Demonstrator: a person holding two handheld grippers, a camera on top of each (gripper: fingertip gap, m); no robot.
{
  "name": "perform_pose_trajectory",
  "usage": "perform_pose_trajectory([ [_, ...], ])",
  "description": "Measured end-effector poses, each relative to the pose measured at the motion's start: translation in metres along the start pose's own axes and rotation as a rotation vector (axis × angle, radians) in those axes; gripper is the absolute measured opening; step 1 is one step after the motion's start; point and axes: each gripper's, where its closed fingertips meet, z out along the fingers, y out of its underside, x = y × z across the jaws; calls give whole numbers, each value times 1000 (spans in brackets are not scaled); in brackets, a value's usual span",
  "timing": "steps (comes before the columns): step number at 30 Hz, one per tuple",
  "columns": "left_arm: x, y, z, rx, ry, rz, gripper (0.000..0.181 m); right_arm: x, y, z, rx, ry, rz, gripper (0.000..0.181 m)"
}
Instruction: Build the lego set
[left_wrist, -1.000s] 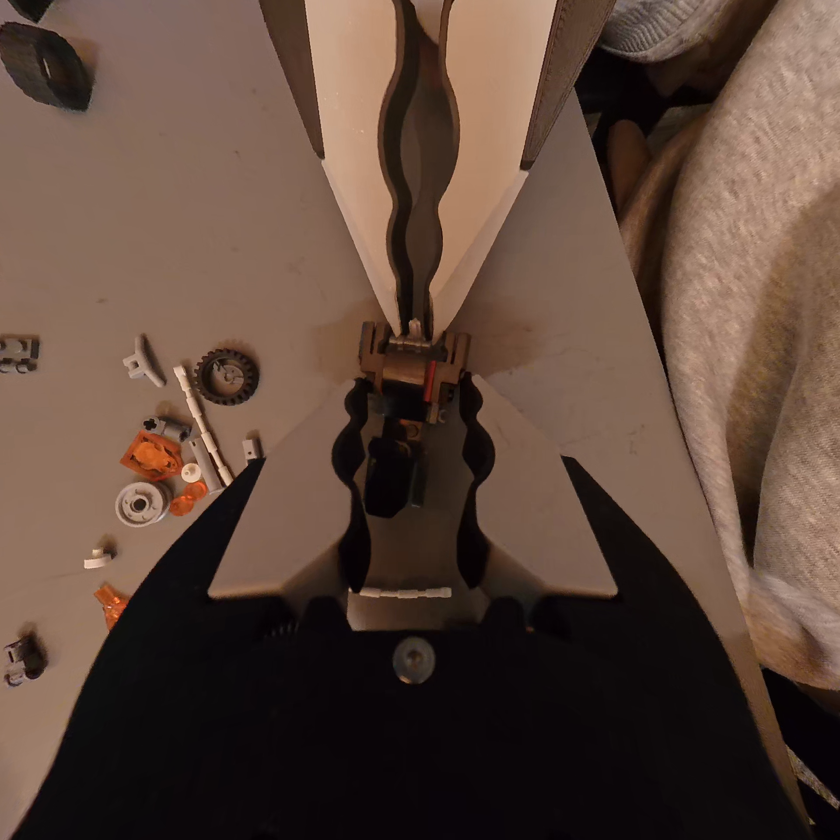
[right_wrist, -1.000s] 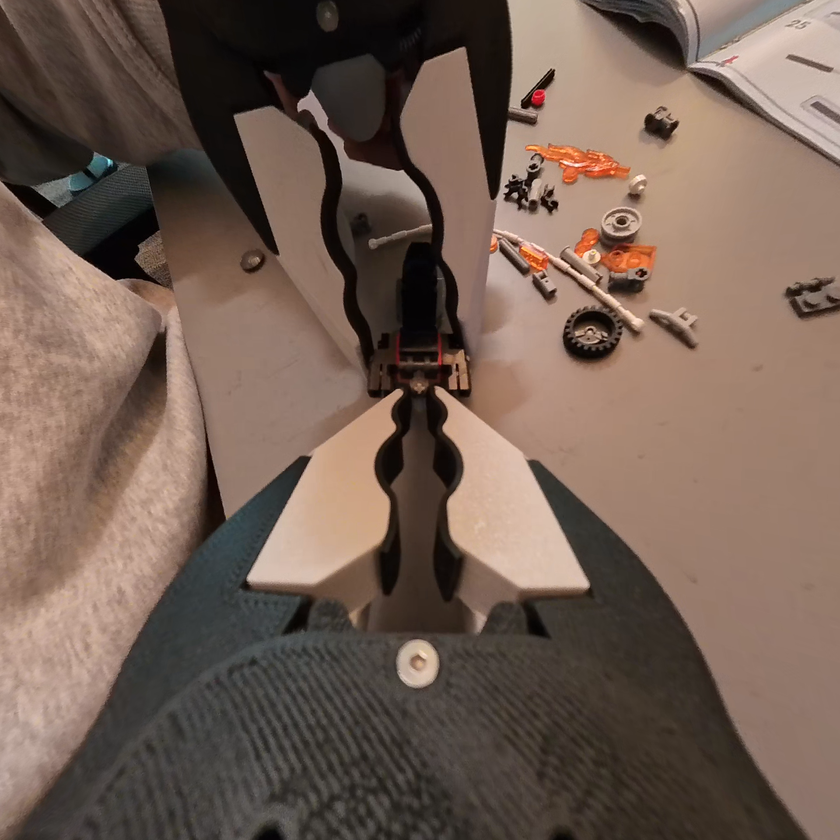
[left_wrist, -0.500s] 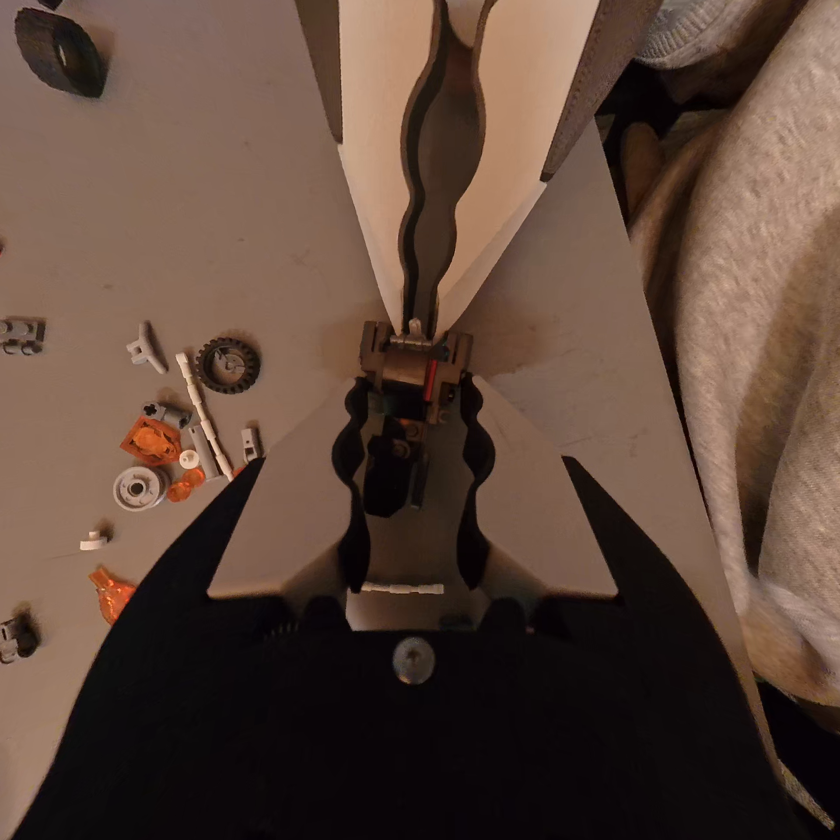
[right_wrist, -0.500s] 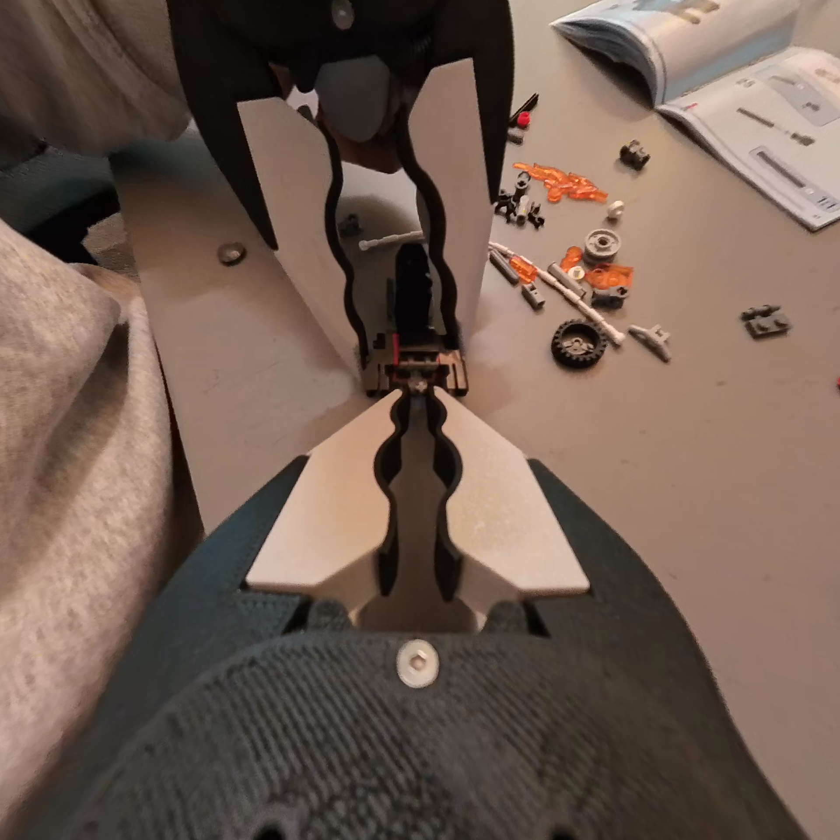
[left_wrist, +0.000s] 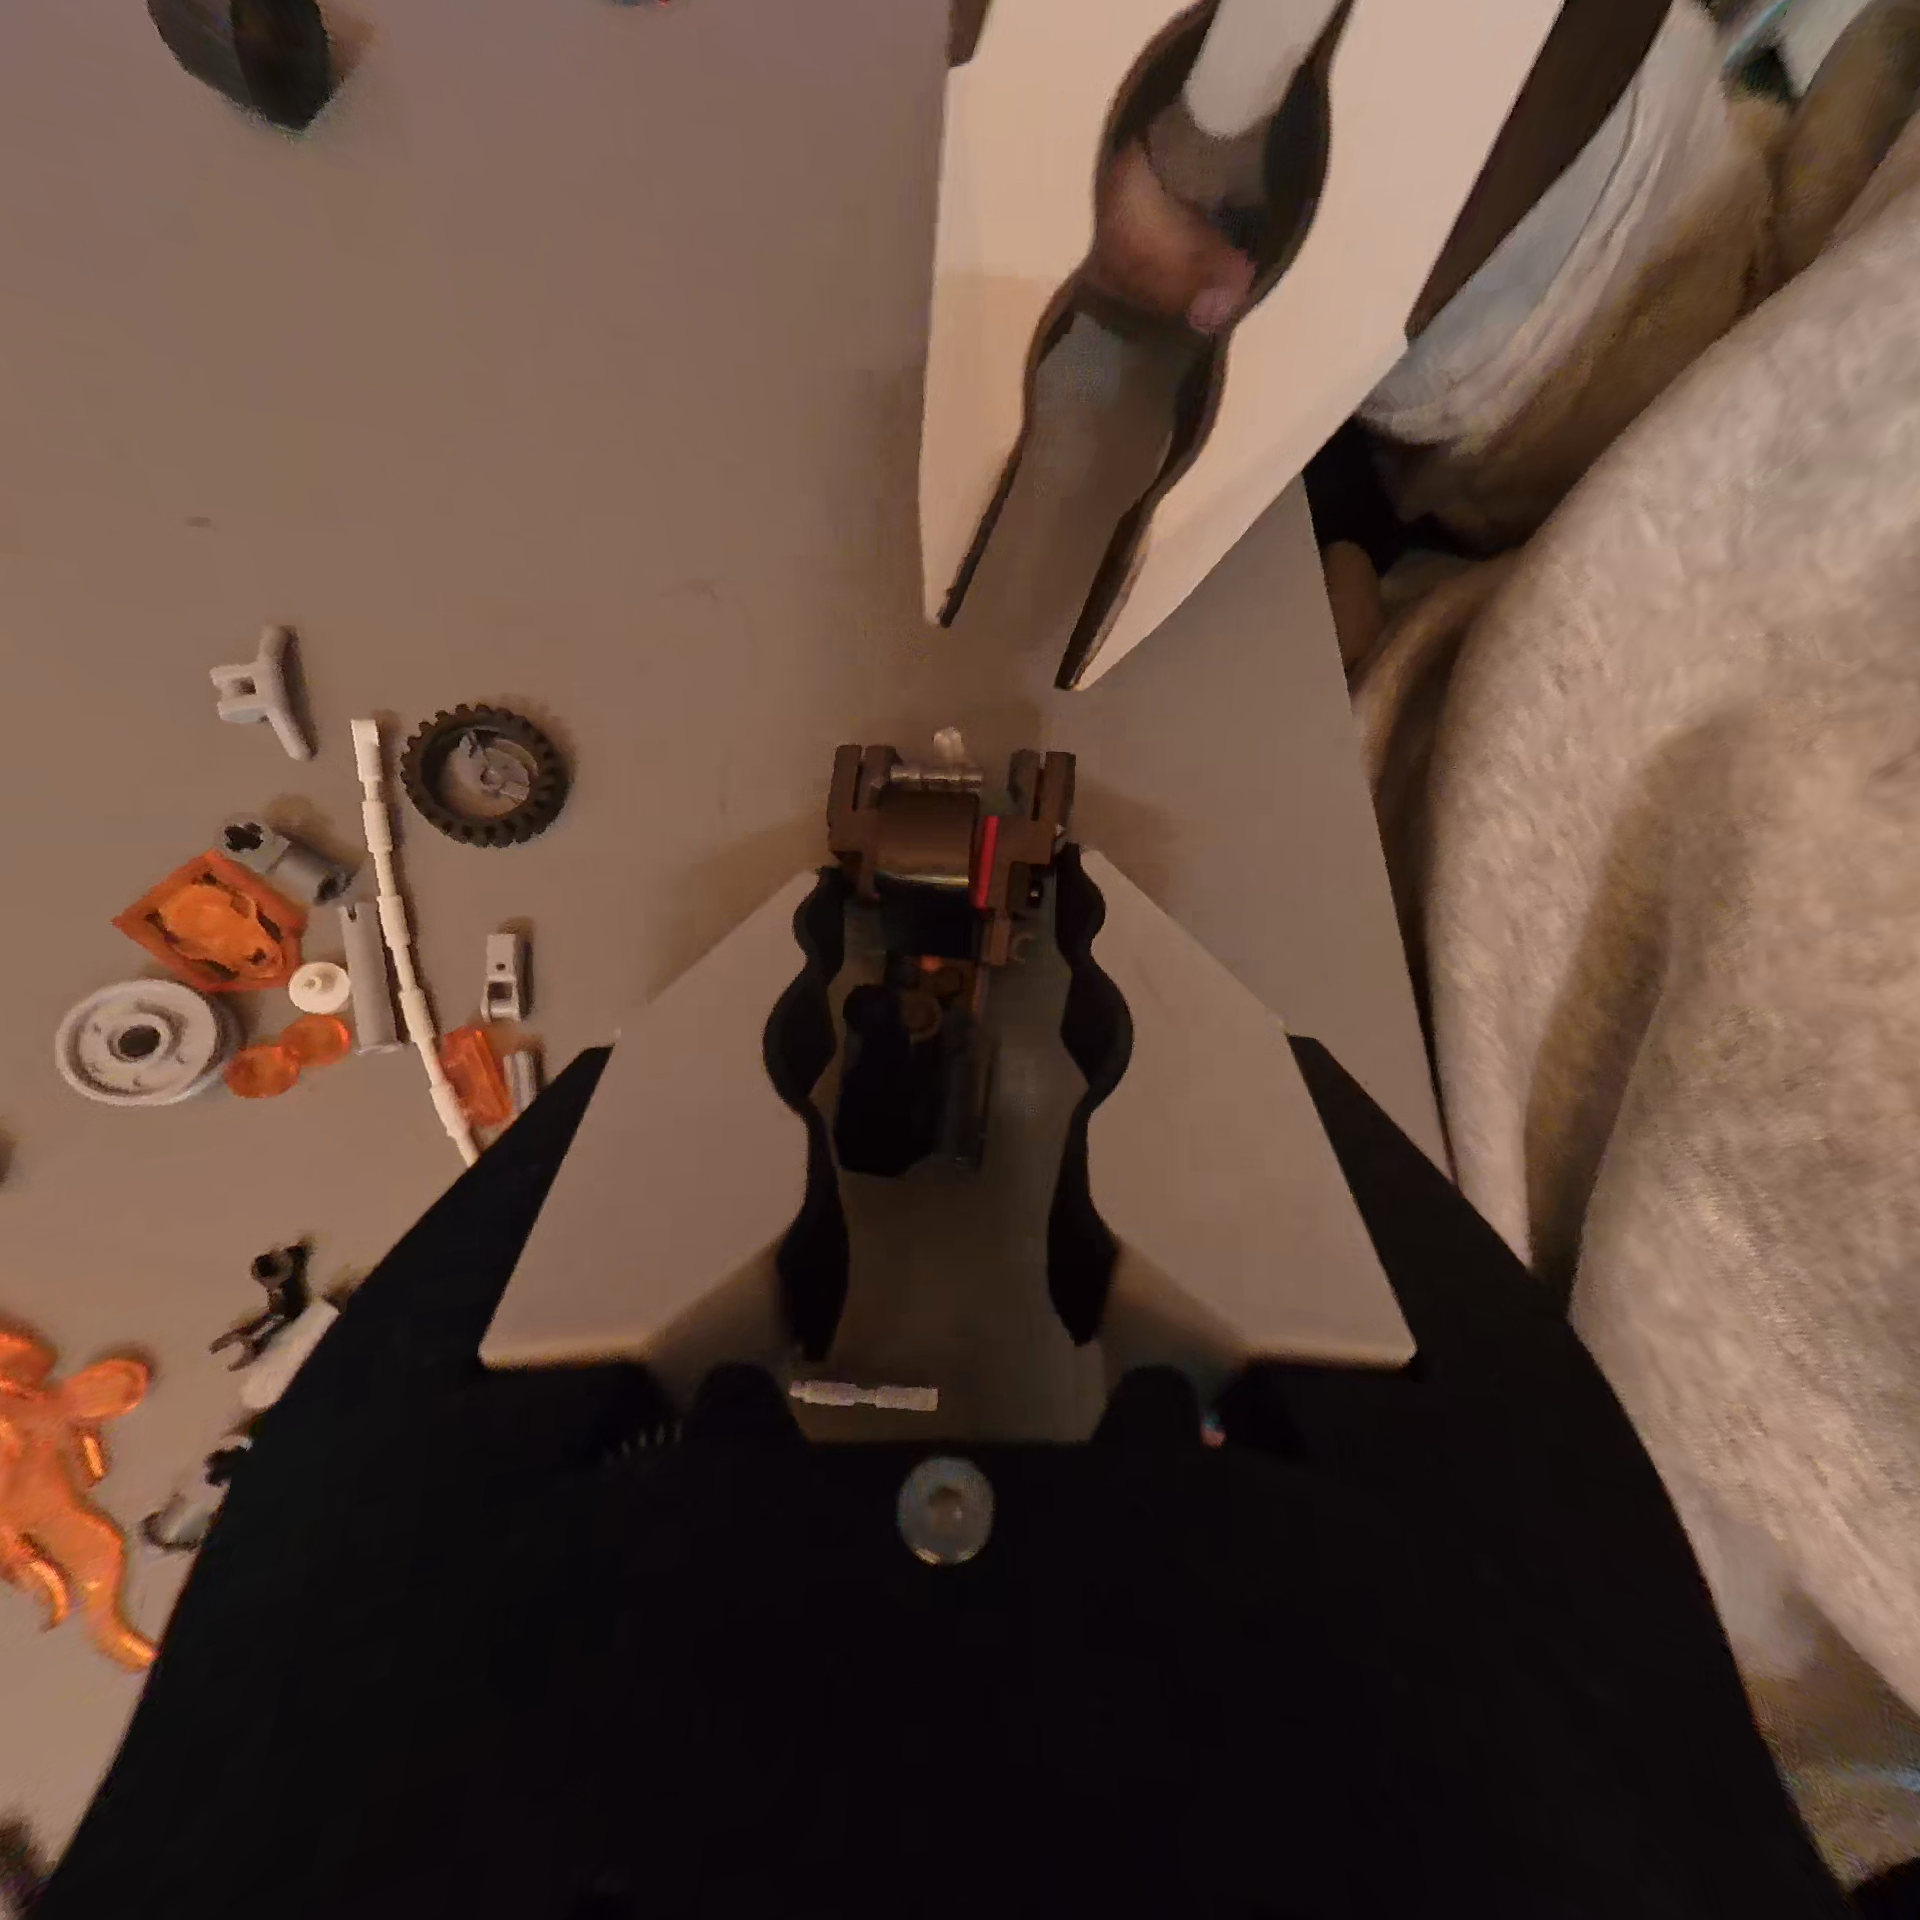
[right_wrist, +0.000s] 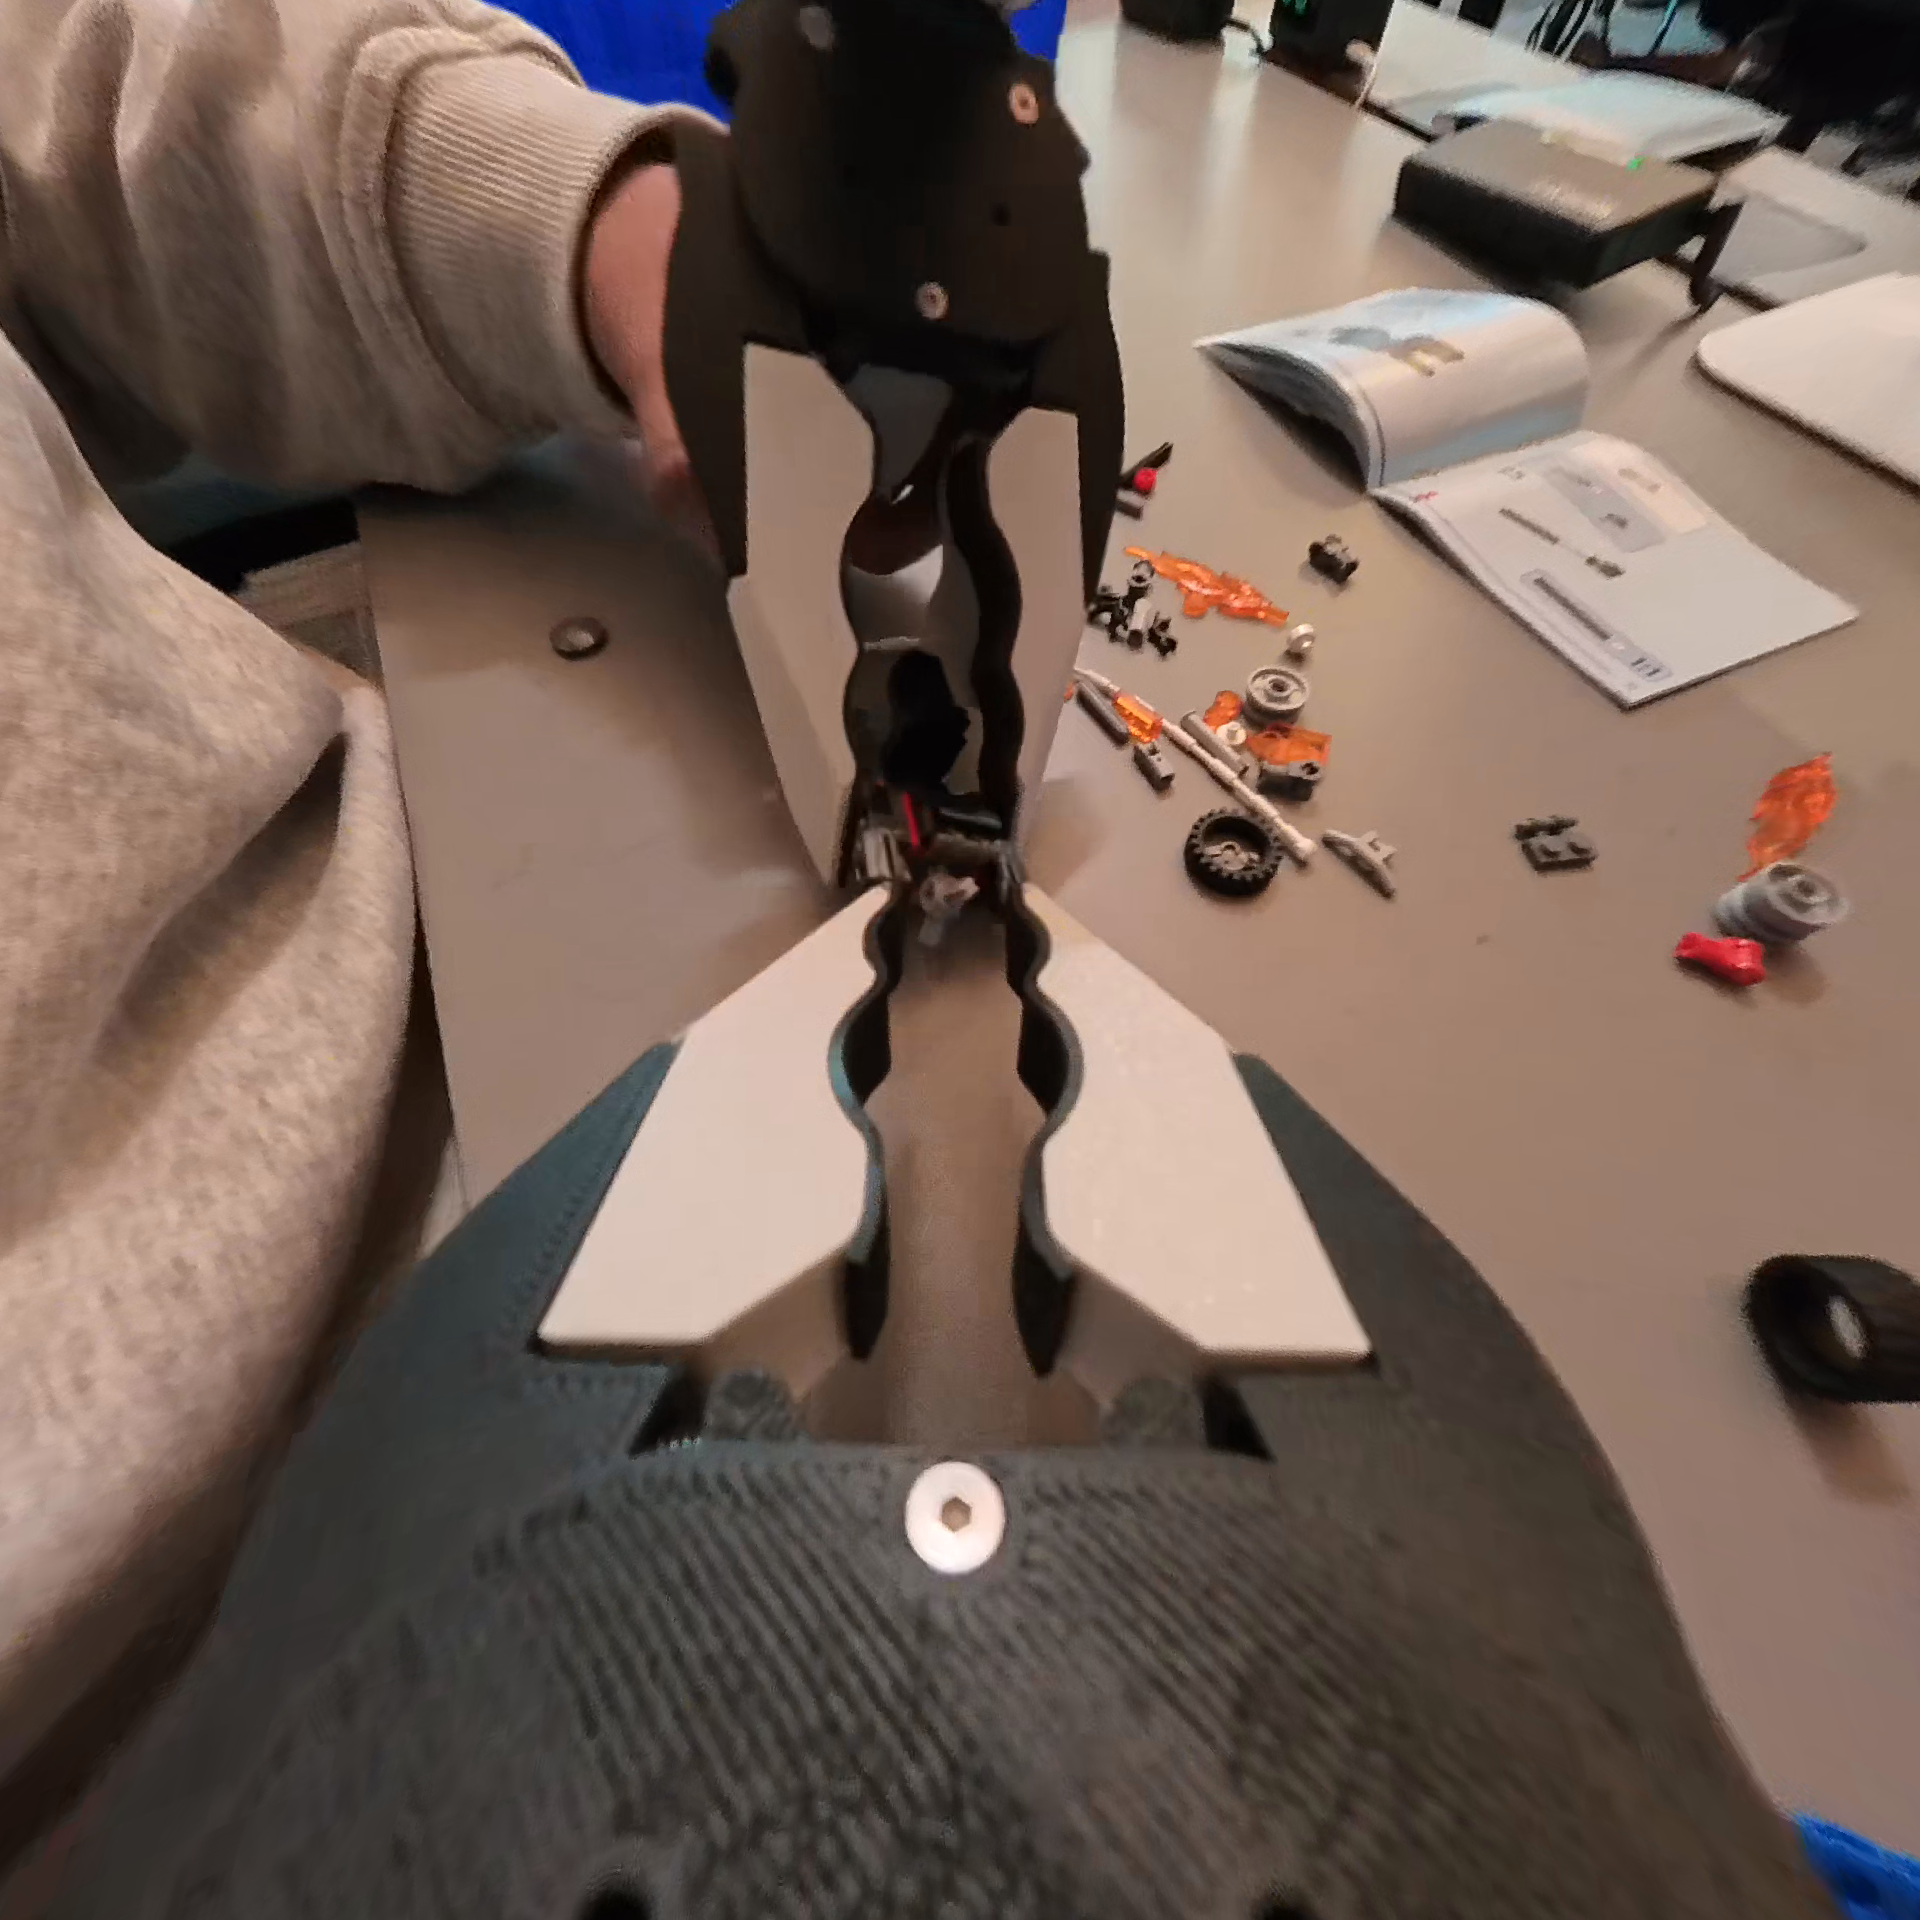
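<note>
Well, the grey table (right_wrist: 1455, 1039) carries it all, largest to smallest. At its 12 o'clock end the left gripper (right_wrist: 925, 821) is clamped on the dark lego assembly (left_wrist: 951, 831), held near the table's middle. Facing it from 6 o'clock, the right gripper (right_wrist: 951, 914) has its fingers apart, tips just short of the assembly and holding nothing. At 2 o'clock lies an open instruction booklet (right_wrist: 1558, 520). Around 3 o'clock sit a small black tyre (right_wrist: 1231, 852) and scattered orange flame pieces (right_wrist: 1205, 592).

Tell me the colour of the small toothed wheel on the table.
Black, with a grey hub; the left wrist view shows it best.
</note>
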Motion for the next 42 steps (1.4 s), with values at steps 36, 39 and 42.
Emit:
perform_pose_trajectory([
  [36,5,-2,-7,-14,132,-80,43,-5,11,17,-40,116,-823,17],
  [39,6,-2,-5,-24,110,-61,43,-7,13,20,-59,106,-819,17],
  [42,6,-3,-5,-17,111,-64,43,-7,13,19,-61,102,-798,17],
])
